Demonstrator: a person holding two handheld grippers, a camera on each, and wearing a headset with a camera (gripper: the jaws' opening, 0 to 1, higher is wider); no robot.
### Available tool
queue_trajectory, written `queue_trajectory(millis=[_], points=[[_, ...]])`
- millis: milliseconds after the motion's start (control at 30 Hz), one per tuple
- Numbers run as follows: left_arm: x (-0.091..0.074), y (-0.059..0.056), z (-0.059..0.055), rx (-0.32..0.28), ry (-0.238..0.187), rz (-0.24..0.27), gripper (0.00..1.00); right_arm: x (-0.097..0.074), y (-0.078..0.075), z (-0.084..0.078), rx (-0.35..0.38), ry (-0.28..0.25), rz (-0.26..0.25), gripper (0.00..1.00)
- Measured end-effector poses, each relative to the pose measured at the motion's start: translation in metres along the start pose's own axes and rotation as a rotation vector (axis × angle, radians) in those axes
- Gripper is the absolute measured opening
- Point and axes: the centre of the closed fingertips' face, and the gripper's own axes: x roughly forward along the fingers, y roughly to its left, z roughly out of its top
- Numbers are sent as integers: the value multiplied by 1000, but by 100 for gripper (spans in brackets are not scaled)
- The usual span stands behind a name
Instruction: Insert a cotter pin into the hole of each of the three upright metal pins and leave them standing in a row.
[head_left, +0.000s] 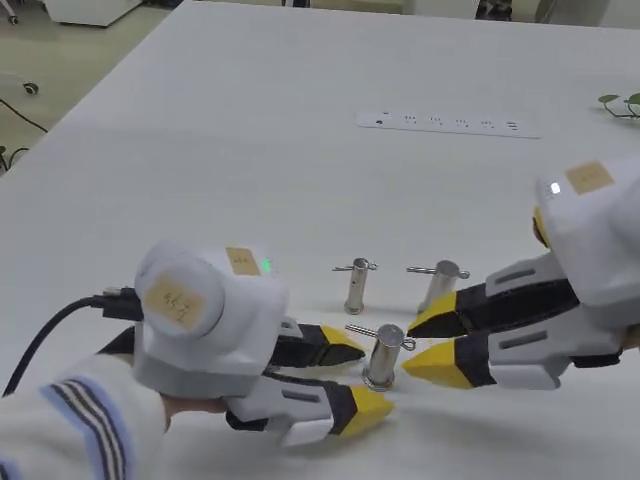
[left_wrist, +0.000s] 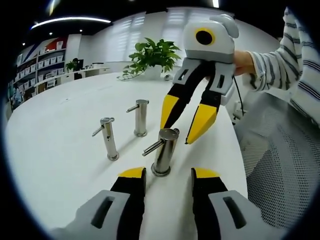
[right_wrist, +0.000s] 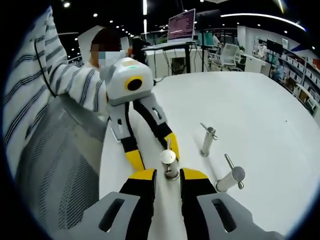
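Three short metal pins stand on the white table (head_left: 250, 150), each with a cotter pin through its top. Two are in the back: one (head_left: 357, 285) on the left and one (head_left: 438, 285) on the right. The third (head_left: 383, 355) stands nearer, between my two grippers. My left gripper (head_left: 355, 375) is open, its yellow tips just left of this near pin (left_wrist: 165, 151). My right gripper (head_left: 422, 343) is open too, facing it from the right. In the right gripper view the near pin (right_wrist: 170, 164) stands just beyond my own open tips (right_wrist: 169, 176).
A white power strip (head_left: 450, 123) lies further back on the table. A green plant (head_left: 625, 103) sits at the far right edge. A black cable (head_left: 50, 330) trails from the left gripper. A mesh chair (left_wrist: 280, 165) stands beside the table edge.
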Motion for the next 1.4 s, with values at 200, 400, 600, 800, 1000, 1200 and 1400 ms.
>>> queue_trajectory(millis=[200,400,600,800,1000,1200,1400], points=[[-10,-1,-1,-9,-6,18,67,6,2,1,25,-16,-13,23],[-24,-5,19,-80,-120,34,89,11,2,2,45,-32,-16,23],[-37,-4,26,-165,-153,46,99,16,1,7,52,-45,-23,23],[-50,0,21,-162,-145,79,99,20,0,10,44,-51,-29,23],[-61,7,19,-174,-144,122,99,25,-2,8,76,-51,-40,22],[-73,12,22,-180,-161,162,99,29,-4,6,81,-52,-55,20],[-78,16,19,-186,-157,186,99,32,-7,5,70,-34,-77,18]])
